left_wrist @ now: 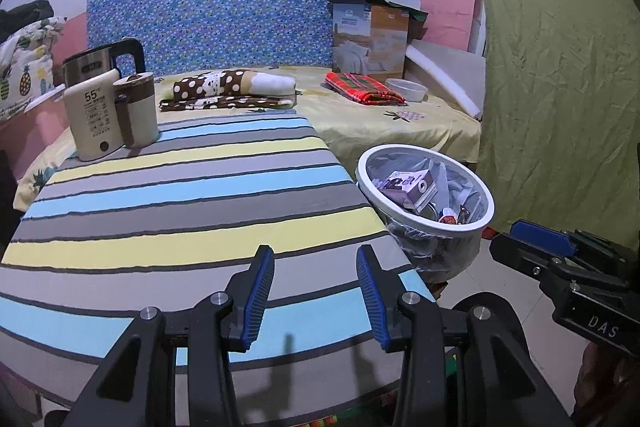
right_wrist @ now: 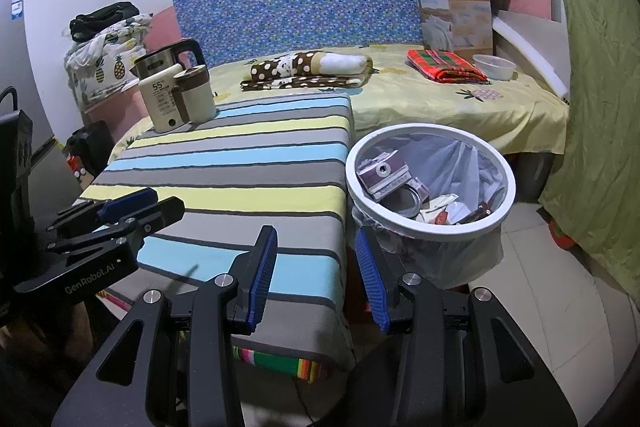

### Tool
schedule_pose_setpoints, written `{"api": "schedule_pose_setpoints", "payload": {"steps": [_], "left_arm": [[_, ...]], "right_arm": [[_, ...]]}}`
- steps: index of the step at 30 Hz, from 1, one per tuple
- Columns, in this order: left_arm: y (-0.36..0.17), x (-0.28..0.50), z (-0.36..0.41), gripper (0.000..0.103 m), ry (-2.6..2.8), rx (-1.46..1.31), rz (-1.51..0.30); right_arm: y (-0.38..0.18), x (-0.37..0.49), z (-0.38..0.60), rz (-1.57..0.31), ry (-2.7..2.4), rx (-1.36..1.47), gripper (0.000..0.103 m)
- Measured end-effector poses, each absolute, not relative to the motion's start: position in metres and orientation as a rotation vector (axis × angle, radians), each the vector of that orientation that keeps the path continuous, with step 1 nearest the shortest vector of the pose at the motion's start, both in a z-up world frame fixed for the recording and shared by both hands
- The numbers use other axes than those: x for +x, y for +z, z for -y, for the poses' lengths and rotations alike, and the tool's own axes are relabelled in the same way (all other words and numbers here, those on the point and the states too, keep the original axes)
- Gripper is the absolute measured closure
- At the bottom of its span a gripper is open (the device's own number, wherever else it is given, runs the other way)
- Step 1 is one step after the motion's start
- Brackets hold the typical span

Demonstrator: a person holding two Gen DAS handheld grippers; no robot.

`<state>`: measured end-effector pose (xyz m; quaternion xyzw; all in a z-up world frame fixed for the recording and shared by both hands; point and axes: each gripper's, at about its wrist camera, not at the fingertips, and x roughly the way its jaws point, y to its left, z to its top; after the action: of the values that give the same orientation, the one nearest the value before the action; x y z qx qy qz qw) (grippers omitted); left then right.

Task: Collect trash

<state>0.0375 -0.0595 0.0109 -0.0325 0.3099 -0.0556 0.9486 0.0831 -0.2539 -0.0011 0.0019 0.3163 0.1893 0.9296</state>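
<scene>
Already the bin (right_wrist: 430, 223) holds the trash (right_wrist: 384, 175): a purple carton, a round lid and some wrappers lie inside its clear liner. It stands on the floor, touching the right edge of the table (right_wrist: 240, 163), with the bed (right_wrist: 440, 99) just behind it. Both grippers hang with fingers spread and nothing between them: the left gripper (left_wrist: 316, 291) over the table's near edge, the right gripper (right_wrist: 316, 267) over the near right corner, beside the bin.

No loose trash shows on the striped cloth, so the collecting looks close to done, as far as these views can tell. The risks from here are small ones. A right finger (right_wrist: 366, 267) sits low by the bin's rim, and a careless swing could knock the bin or catch the liner and drag it off the rim. At the table's far left corner the warmer (left_wrist: 94, 119) and cup (left_wrist: 138, 111) stand tight together with a kettle (left_wrist: 100, 61) behind; a reach that way could topple them.

Much is hidden. The bin's bottom is out of sight under the carton, and the smaller wrappers are too blurred to name. The floor under the table, and the table's near left part behind the grippers, cannot be checked for strays.
</scene>
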Motion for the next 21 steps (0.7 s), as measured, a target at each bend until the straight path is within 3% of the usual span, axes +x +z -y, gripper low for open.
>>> {"api": "schedule_pose_setpoints", "payload": {"steps": [21], "left_arm": [[0.0112,0.0315,0.0588,0.06,-0.098,-0.06,-0.623]], "right_arm": [[-0.0008,0.0802,0.2528,-0.646,0.393,0.002,0.06]]}}
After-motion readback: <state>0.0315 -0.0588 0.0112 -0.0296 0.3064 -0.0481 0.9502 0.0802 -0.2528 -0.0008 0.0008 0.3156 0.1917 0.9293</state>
